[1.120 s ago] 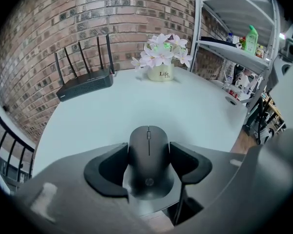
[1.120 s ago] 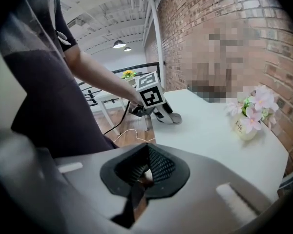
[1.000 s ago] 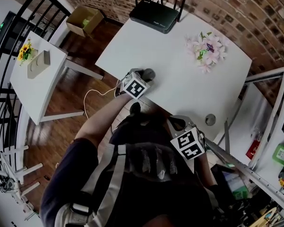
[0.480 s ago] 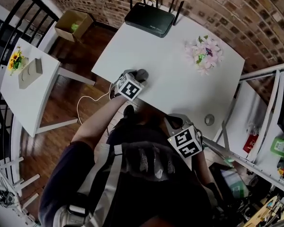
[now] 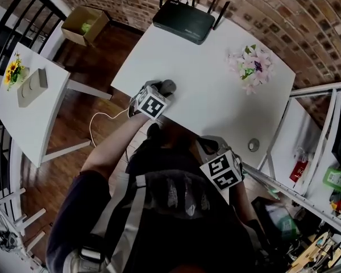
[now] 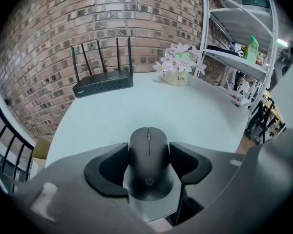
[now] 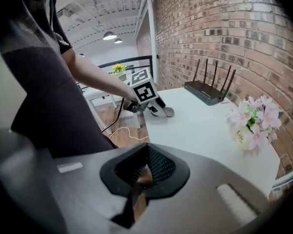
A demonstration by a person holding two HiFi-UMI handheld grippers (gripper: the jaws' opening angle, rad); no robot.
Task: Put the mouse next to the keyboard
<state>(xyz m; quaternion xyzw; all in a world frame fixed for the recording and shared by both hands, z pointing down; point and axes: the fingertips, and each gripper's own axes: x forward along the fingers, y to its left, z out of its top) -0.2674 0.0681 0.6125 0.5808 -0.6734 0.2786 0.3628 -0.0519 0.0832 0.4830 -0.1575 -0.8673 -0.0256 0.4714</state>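
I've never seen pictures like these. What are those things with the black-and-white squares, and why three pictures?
There is no robot here. A person holds a two-jaw grabbing tool, a gripper, in each hand; the cubes with square markers are part of them. One picture comes from a camera on the person's head, looking down. The other two come from cameras riding on the grippers, looking along their jaws. The left gripper has its jaws closed on a black mouse over the white table. The right gripper is shut and empty. On the table stand a black router and a pot of pink flowers. No keyboard shows.
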